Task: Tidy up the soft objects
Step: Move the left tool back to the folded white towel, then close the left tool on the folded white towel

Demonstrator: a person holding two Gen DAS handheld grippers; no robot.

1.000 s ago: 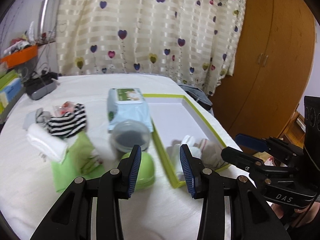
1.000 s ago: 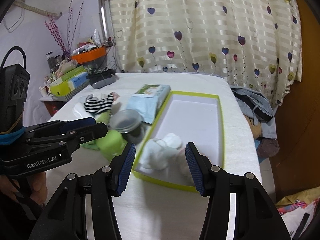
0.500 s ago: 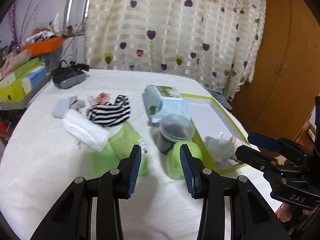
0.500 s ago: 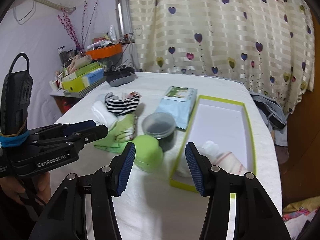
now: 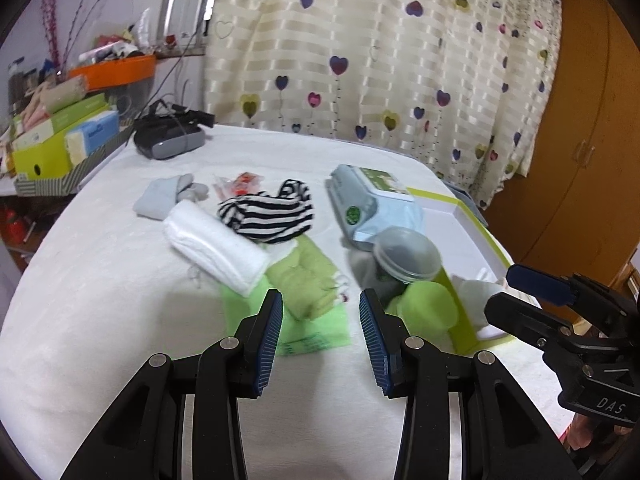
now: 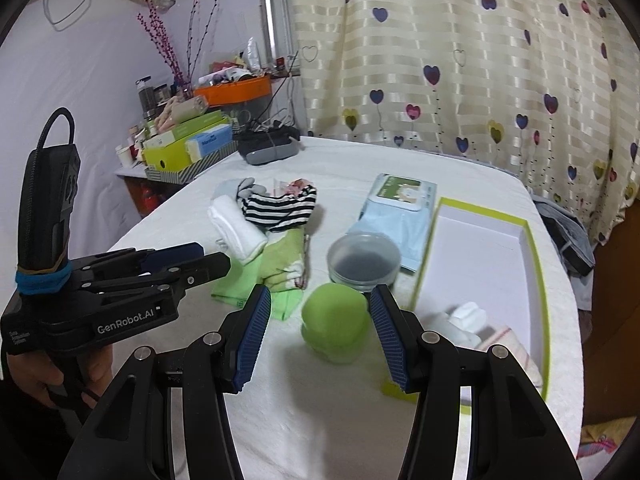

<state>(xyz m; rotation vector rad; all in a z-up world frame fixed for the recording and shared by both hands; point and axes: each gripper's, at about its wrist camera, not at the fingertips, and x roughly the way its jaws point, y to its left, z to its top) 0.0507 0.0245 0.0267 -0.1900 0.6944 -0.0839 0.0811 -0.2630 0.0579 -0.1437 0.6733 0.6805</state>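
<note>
You hold the left gripper point(image 5: 320, 332) and right gripper point(image 6: 320, 336) tilted down over the counter point(image 5: 100, 320), jaws apart, empty. Both views have swung left since 1 s ago. 1 striped cloth point(image 5: 268, 212), 1 white towel point(image 5: 216, 246), 1 green cloth point(image 5: 304, 280) beside 1 tray point(image 6: 536, 264).

Soft, even indoor light; pale daylight glows through the curtain point(image 5: 380, 60). Weak shadows only, one beneath the green cup point(image 6: 335, 322). Strong fisheye bending, black vignette in all corners. Left wrist view: motion blur on the clear-lidded container point(image 5: 406, 254) and green cloth point(image 5: 304, 280). Right wrist view sharper.
</note>
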